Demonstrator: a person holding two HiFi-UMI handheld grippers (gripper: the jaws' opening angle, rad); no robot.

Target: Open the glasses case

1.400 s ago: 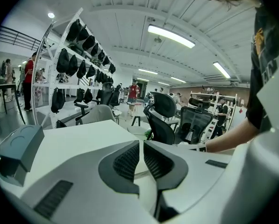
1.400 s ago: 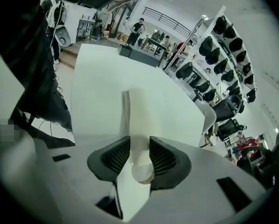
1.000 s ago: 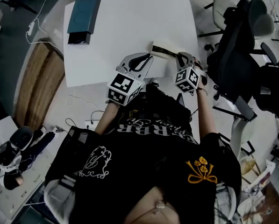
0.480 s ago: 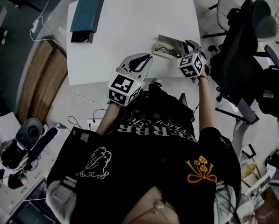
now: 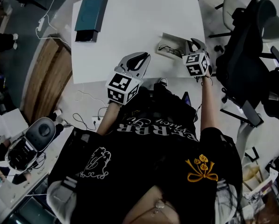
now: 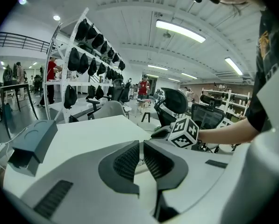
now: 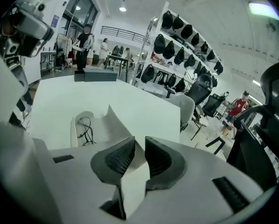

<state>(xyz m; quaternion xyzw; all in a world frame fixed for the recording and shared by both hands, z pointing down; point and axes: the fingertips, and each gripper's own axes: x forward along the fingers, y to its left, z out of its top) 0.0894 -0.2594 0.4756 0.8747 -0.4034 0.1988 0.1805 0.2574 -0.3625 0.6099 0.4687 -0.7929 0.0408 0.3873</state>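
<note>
Holding my right gripper (image 5: 193, 44) at the table's (image 5: 139, 22) near right corner, I have the open glasses case's (image 5: 169, 50) lid (image 7: 114, 123) between jaws that have just been opening, not pinching it. My left gripper (image 5: 140, 57) hovers at the near edge, jaws clenched on nothing.

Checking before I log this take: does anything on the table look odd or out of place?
Nothing spilled or damaged. The glasses case lies open, its lid between the right tongs, which have just been opening.
</note>
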